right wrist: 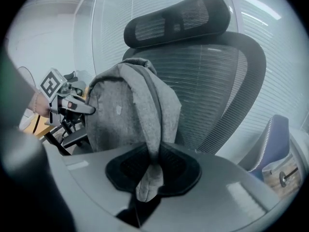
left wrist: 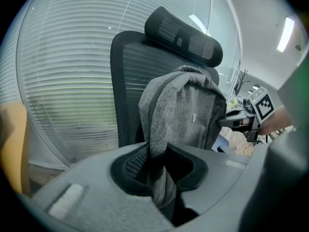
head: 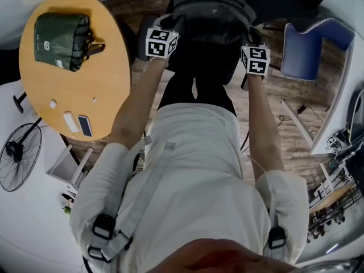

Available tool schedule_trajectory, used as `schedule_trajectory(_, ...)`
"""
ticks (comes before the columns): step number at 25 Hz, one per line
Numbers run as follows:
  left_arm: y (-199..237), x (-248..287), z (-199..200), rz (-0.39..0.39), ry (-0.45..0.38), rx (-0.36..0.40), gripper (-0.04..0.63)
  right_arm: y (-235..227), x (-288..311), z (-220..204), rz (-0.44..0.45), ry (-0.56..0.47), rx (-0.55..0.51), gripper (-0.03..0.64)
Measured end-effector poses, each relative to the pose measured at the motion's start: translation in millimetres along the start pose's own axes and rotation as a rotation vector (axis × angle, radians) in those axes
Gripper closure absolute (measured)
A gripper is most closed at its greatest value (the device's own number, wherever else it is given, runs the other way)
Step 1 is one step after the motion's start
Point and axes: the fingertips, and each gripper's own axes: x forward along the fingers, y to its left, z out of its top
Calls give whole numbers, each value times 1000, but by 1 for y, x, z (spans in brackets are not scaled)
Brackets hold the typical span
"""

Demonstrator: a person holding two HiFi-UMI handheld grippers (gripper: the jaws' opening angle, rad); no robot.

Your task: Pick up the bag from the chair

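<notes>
Gripping is already done on both sides: the left gripper [left wrist: 155, 172] has its jaws pressed together on a grey strap [left wrist: 155, 129], the fabric bunched between the dark pads [left wrist: 129, 162] with a short tail hanging out on the near side. The right gripper [right wrist: 152, 170] pinches the other strap [right wrist: 153, 129] in the same way.

The grey bag [head: 211, 10] stands against the backrest of the black office chair [left wrist: 126, 81], at the far side of the scene, straight ahead of the person and between the two tools. Its long axis is upright. Each strap runs from the bag's top down and toward the near side into the jaws, so the bag lies just beyond both pinch points. Neither hand is nearer: the left tool sits at the bag's left shoulder and the right at its right, about level with one another.

Both arms [head: 138, 98] reach forward nearly straight and roughly parallel, with the marker cubes [head: 161, 42] facing up. Whether the bag's base rests on the seat no view shows.

The coming move, as I judge it, is a lift up and back toward the near side, both hands rising together so the load stays even and the bag clears the backrest. (The green bag [head: 61, 40] on the round table [head: 102, 95] at the left is well apart and not the one held.)
</notes>
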Motion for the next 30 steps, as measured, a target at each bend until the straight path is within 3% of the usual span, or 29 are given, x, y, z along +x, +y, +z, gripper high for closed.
schedule_trajectory(30,-40,-100,89,0,-169,44,529,12,-110,87,-53,-161,-44,565)
